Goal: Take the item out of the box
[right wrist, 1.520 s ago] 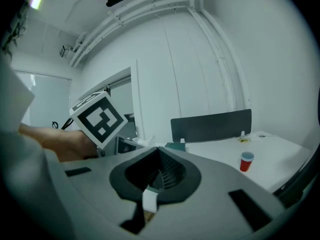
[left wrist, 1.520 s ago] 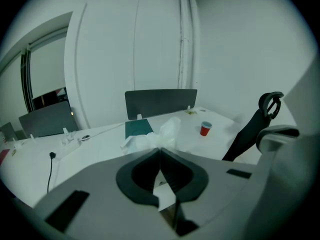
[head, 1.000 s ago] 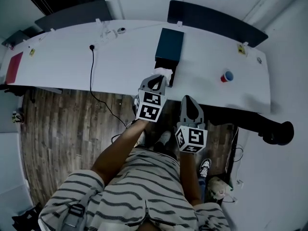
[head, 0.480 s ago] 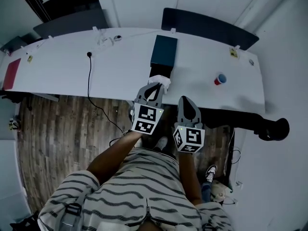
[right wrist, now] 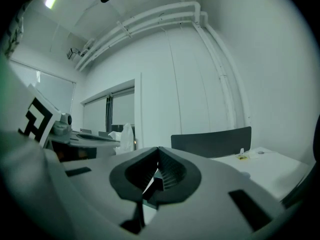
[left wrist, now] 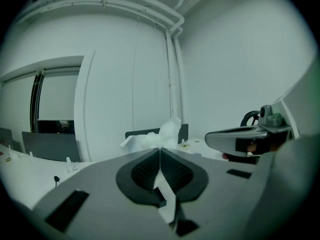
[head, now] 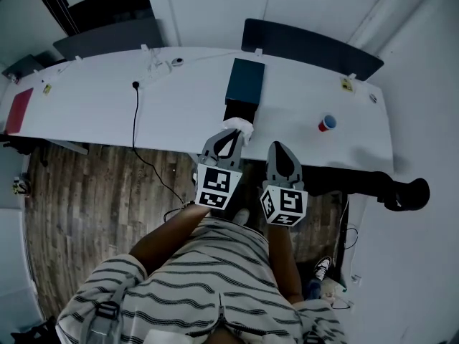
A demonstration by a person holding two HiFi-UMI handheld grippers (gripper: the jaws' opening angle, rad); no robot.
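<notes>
While the left gripper is clamped shut on the crumpled white item, that item sits clear of the dark teal box, just off its open end, over the white table near the front edge. Right gripper just beside it, jaws together, nothing in them. Black cable runs off the edge to the left; red-and-blue cup well right of the box; red flat thing far left
</notes>
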